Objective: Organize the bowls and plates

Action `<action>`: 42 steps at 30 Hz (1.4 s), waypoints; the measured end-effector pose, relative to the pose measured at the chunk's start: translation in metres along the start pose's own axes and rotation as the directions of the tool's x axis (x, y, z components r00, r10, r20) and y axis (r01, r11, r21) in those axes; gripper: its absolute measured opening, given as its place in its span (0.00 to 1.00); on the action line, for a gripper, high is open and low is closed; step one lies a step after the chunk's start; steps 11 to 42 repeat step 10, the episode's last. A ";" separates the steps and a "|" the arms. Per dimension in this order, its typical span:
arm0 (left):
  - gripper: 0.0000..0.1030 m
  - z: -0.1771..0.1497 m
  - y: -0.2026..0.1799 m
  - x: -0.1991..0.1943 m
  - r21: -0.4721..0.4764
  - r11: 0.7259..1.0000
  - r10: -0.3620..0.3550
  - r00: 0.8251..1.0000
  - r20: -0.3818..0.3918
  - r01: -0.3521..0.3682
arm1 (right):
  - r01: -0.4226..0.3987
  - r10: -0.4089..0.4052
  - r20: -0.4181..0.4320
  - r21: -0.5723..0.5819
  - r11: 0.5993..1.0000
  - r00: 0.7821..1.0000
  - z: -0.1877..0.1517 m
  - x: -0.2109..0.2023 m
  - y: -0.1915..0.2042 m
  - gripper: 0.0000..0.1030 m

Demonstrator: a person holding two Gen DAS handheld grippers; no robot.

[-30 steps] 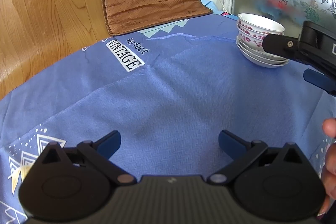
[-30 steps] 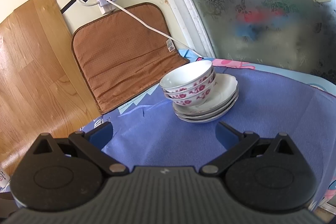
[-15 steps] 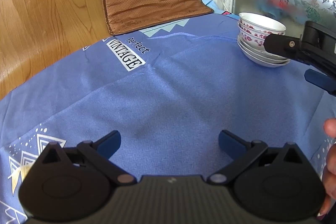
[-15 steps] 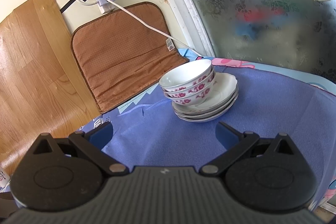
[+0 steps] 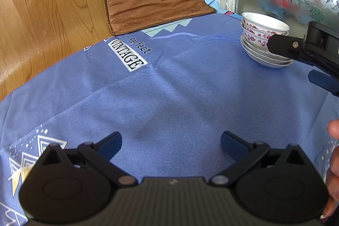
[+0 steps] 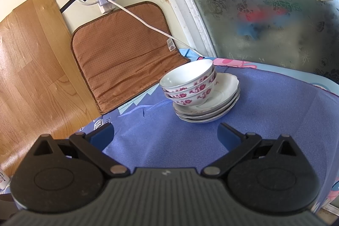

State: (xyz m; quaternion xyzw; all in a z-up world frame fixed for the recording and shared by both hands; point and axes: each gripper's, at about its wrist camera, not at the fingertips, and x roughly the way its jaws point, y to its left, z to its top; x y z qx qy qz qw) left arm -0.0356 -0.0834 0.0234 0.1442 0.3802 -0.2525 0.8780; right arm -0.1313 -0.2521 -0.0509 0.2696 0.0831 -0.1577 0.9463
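We hold both tools empty with their jaws spread wide: the left tool (image 5: pixel 170 142) hovers over bare blue cloth on the counter (image 5: pixel 169 99), and the right tool (image 6: pixel 166 133) points at the crockery from just short of it. The bowls (image 6: pixel 189 86), three nested as far as we can judge, sit toward one side of a stack of plates (image 6: pixel 211 108) near the counter's far corner by the frosted window (image 6: pixel 275 3). Everything looks gathered into one pile, so we judge the sorting at or near its end. If anything remains, the next move calls for squaring the off-centre bowls gently, gripping a rim without tipping the stack.
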 end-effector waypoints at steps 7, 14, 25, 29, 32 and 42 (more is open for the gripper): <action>1.00 -0.001 0.002 -0.008 -0.001 1.000 0.011 0.998 0.066 -0.011 | 0.000 0.000 0.000 0.000 1.000 1.000 0.000 0.000 0.000 1.00; 1.00 0.001 0.004 -0.015 -0.009 1.000 -0.005 0.995 0.103 0.006 | 0.001 -0.001 0.004 -0.001 1.000 1.000 0.000 0.000 -0.001 1.00; 1.00 0.001 0.004 -0.015 -0.009 1.000 -0.005 0.995 0.103 0.006 | 0.001 -0.001 0.004 -0.001 1.000 1.000 0.000 0.000 -0.001 1.00; 1.00 0.001 0.004 -0.015 -0.009 1.000 -0.005 0.995 0.103 0.006 | 0.001 -0.001 0.004 -0.001 1.000 1.000 0.000 0.000 -0.001 1.00; 1.00 0.001 0.004 -0.015 -0.009 1.000 -0.005 0.995 0.103 0.006 | 0.001 -0.001 0.004 -0.001 1.000 1.000 0.000 0.000 -0.001 1.00; 1.00 0.001 0.004 -0.015 -0.009 1.000 -0.005 0.995 0.103 0.006 | 0.001 -0.001 0.004 -0.001 1.000 1.000 0.000 0.000 -0.001 1.00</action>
